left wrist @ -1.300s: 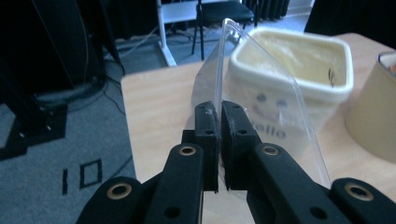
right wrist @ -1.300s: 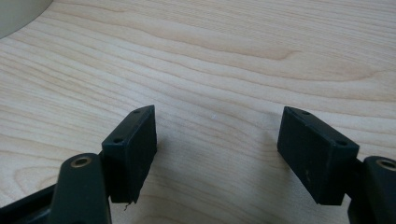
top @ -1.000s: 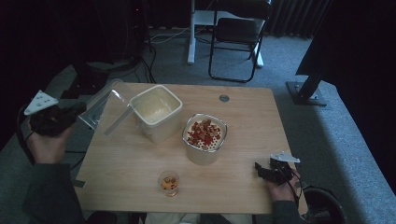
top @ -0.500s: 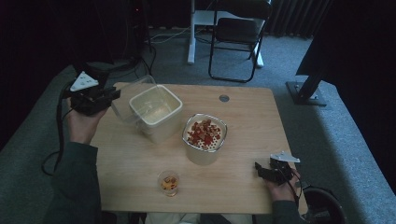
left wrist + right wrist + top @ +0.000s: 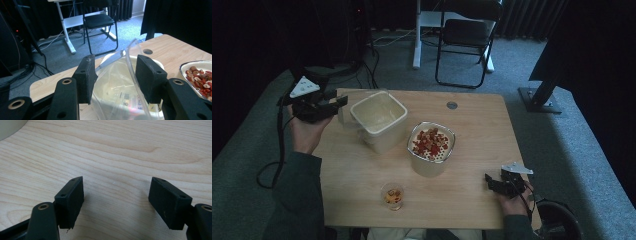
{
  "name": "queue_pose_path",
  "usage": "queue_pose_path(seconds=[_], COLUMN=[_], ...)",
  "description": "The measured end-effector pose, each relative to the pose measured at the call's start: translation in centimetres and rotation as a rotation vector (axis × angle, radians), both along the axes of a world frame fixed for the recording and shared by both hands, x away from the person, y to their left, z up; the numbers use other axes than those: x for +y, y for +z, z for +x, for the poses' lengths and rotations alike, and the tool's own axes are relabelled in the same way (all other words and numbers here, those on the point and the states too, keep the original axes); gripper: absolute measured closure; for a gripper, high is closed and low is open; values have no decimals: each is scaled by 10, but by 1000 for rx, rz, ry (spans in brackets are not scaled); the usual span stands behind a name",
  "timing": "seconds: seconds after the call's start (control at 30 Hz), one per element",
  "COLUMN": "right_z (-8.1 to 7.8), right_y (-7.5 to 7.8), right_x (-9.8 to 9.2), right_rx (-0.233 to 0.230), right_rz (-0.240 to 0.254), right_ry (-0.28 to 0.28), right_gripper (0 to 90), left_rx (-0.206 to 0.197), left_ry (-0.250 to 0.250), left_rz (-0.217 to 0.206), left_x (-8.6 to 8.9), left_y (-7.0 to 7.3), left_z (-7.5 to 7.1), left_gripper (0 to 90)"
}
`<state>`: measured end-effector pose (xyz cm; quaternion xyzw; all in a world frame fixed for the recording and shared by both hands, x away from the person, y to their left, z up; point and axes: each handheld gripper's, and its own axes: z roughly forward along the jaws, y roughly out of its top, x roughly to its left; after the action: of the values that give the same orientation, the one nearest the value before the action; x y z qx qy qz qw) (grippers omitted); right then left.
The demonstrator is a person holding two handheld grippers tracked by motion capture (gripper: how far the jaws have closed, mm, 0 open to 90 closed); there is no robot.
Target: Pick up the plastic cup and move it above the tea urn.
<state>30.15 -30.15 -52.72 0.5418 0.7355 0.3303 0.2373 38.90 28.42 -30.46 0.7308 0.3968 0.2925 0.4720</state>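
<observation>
A clear plastic lid (image 5: 346, 111) leans against the left side of a square cream tub (image 5: 379, 120) on the wooden table (image 5: 472, 120). My left gripper (image 5: 339, 100) is at the lid's upper edge. In the left gripper view the lid (image 5: 120, 82) stands between the two jaws of that gripper (image 5: 116, 75). They have just been opening, and the pads stand off the plastic. My right gripper (image 5: 488, 181) rests low at the table's front right corner, open, with bare wood between its jaws (image 5: 116, 197).
A white bowl of red and tan dried pieces (image 5: 431, 147) stands right of the tub. A small cup (image 5: 392, 196) holding a few pieces is near the front edge. A folding chair (image 5: 464, 35) and cables lie beyond the table.
My left gripper came in from off the table's left side to the clear lid by the tub, and its jaws spread apart. The right gripper stayed put.
</observation>
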Motion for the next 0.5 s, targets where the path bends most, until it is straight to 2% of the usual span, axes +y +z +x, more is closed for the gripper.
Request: queue_pose_path(seconds=[0.3,0.5], right_z=[0,0], right_y=[0,0], right_x=[0,0], right_rx=[0,0], right_rz=[1,0], right_ry=[0,0], right_gripper=[278,278], left_rx=[-2,4], left_ry=[-6,-10], left_rz=[-18,-8], left_x=[-2,-6], left_y=[-1,-4], left_z=[0,1], left_gripper=[480,476])
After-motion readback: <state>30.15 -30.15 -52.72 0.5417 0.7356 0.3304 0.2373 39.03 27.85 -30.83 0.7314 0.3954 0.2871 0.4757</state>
